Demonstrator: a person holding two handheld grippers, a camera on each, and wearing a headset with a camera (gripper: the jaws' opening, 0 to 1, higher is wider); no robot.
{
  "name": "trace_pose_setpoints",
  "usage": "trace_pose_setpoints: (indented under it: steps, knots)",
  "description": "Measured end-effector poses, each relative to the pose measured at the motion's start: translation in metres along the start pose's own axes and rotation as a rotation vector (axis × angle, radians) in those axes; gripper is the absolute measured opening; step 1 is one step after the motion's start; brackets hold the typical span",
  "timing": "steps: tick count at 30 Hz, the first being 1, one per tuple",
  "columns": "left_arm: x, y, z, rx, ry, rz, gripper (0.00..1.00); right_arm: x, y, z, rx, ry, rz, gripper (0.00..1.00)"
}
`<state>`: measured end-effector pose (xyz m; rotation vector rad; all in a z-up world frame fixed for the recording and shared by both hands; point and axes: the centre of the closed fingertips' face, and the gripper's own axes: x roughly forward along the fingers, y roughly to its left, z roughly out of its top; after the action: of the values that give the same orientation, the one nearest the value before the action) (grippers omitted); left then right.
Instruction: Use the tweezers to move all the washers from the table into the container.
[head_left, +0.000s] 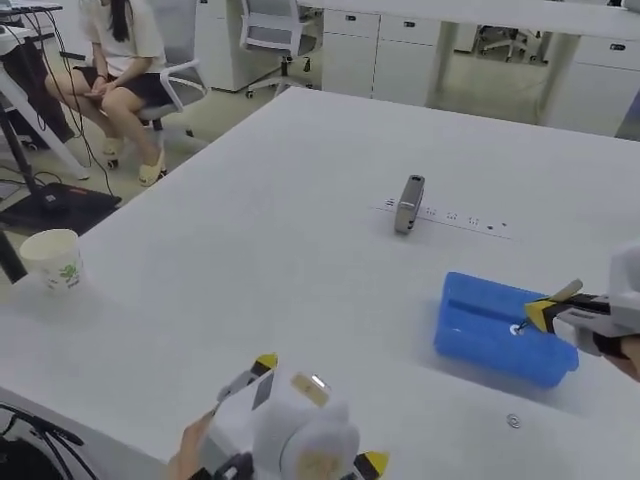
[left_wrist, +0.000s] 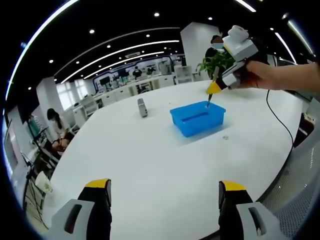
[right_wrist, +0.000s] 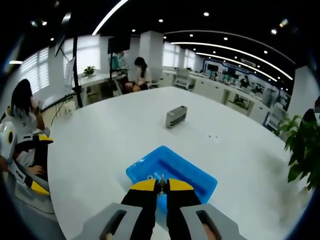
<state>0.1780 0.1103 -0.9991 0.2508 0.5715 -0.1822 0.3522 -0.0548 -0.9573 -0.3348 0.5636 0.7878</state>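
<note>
The blue container (head_left: 470, 345) (left_wrist: 197, 117) (right_wrist: 145, 172) stands on the white table, right of centre. My right gripper (head_left: 545, 313) (left_wrist: 215, 89) (right_wrist: 161, 186) is shut on thin tweezers (right_wrist: 162, 179) that point down into the container. A small shiny bit (head_left: 517, 329) sits at the tweezer tips, over the container's inside. One washer (head_left: 513, 421) (left_wrist: 225, 137) lies on the table just in front of the container. My left gripper (head_left: 320, 412) (left_wrist: 165, 187) is open, low at the table's near edge, with nothing between its jaws.
A grey metal block (head_left: 408, 203) (left_wrist: 143, 107) (right_wrist: 176, 116) stands behind the container, with small dark marks (head_left: 450, 217) beside it. A paper cup (head_left: 55, 258) sits at the table's left edge. A person (head_left: 120, 60) sits on a chair beyond it.
</note>
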Motion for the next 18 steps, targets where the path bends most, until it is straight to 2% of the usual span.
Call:
trace_pose_setpoints:
  steps: [8, 18]
  knots:
    - [0.0, 0.001, 0.0, 0.003, 0.004, 0.004, 0.9, 0.012, -0.004, -0.012, 0.01, 0.033, 0.0, 0.02]
    - [0.0, 0.002, -0.002, 0.007, 0.011, 0.015, 0.89, 0.027, 0.001, -0.019, -0.007, 0.068, 0.021, 0.02]
